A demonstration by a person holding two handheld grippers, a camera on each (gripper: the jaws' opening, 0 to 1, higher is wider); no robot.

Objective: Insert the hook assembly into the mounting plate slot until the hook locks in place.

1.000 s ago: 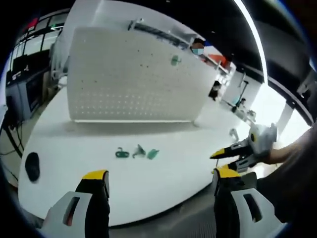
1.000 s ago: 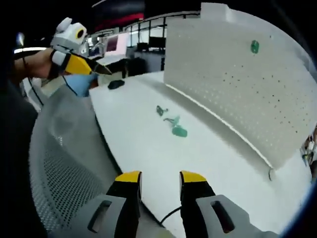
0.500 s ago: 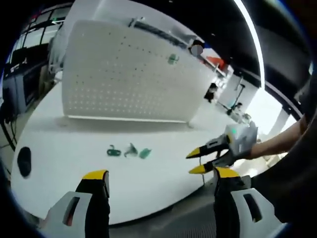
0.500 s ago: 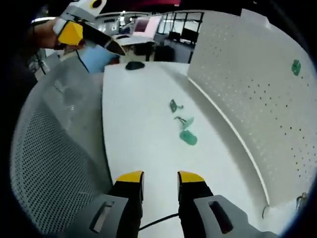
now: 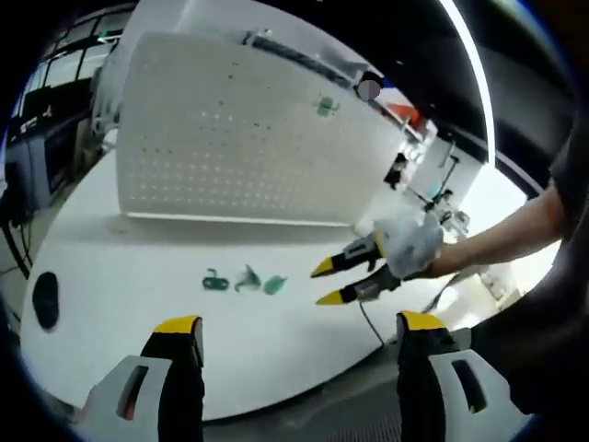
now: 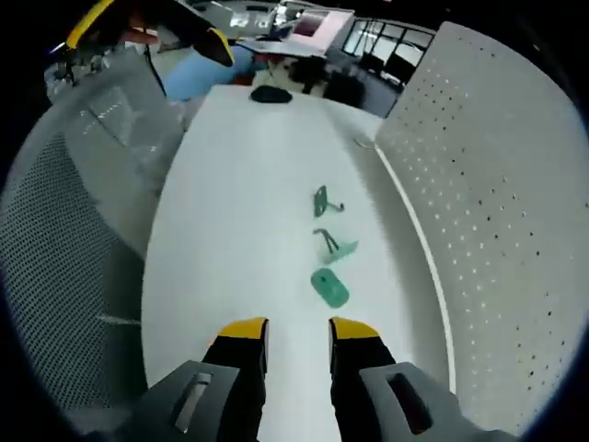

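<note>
Three green pieces in a row on the white surface (image 5: 138,276): hook piece (image 5: 214,283), clear-green hook (image 5: 247,277), oval plate (image 5: 274,285), just before the upright pegboard (image 5: 230,138). Fourth green piece (image 5: 324,107) high on that board. Left gripper (image 5: 293,331) spread wide, empty. Right gripper (image 6: 296,333) narrow, holding nothing, hovering near the oval plate (image 6: 329,286).

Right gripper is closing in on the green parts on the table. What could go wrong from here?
The three green parts lie close together in a row, so the open right gripper could knock a neighbour while picking one. The nearest oval piece lies flat on the table and may slide instead of lifting.
</note>
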